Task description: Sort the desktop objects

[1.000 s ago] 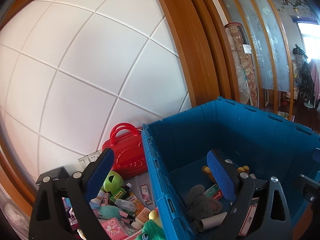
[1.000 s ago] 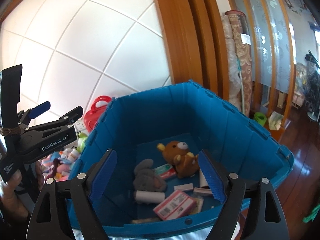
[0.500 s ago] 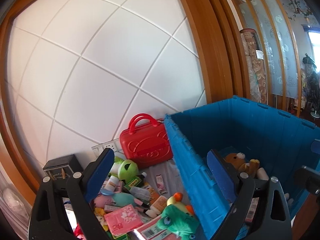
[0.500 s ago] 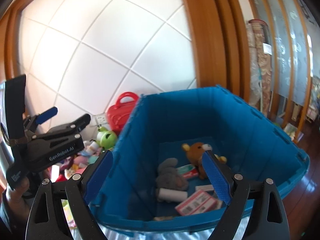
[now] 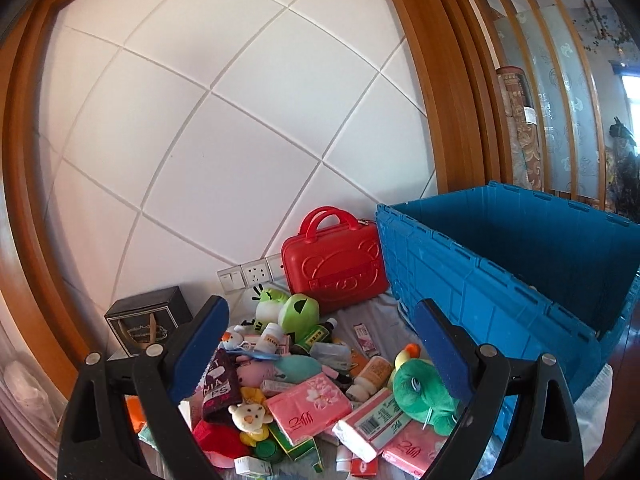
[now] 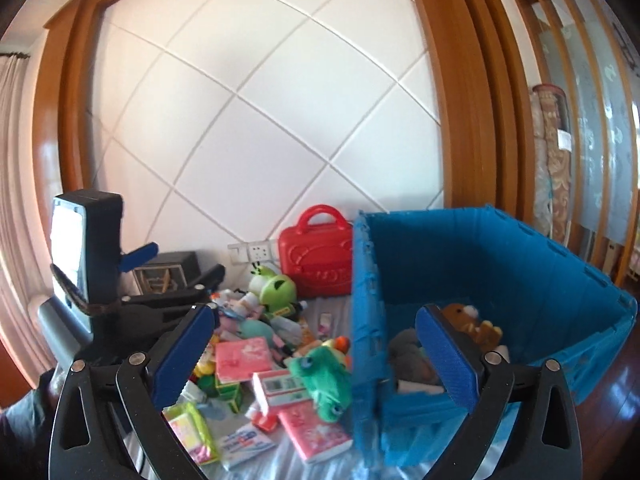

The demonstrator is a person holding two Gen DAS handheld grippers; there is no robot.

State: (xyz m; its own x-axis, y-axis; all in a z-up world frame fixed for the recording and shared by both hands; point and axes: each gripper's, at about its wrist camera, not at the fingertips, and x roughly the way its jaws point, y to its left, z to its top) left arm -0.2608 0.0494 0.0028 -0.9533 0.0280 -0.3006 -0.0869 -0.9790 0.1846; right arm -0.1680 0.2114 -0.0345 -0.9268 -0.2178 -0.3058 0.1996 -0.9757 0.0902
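Both cameras have swung left since a second ago, away from the inside of the blue crate (image 5: 500, 280) and onto the pile (image 5: 316, 384) of small things beside it. Left gripper (image 5: 320, 356) hovers over the pile with its jaws spread wide and nothing between them. Right gripper (image 6: 316, 356) is likewise spread and empty, straddling the crate's near left wall.

Within the pile, a green plush (image 5: 420, 390) lies just beside the crate; pink tissue packs (image 5: 308, 404) lie near its middle, and a dark sock (image 5: 218, 384) lies toward the left. A green frog toy (image 5: 298, 312) sits at the back, near a red case (image 5: 334, 266) that stands upright against the white wall, touching the crate's corner. A black box (image 5: 148, 318) sits at the far left.

From the right wrist view, the crate holds a brown bear (image 6: 468, 318), a grey plush (image 6: 408, 354) and a white roll (image 6: 420, 388). The left gripper's body shows at the left edge of that view.
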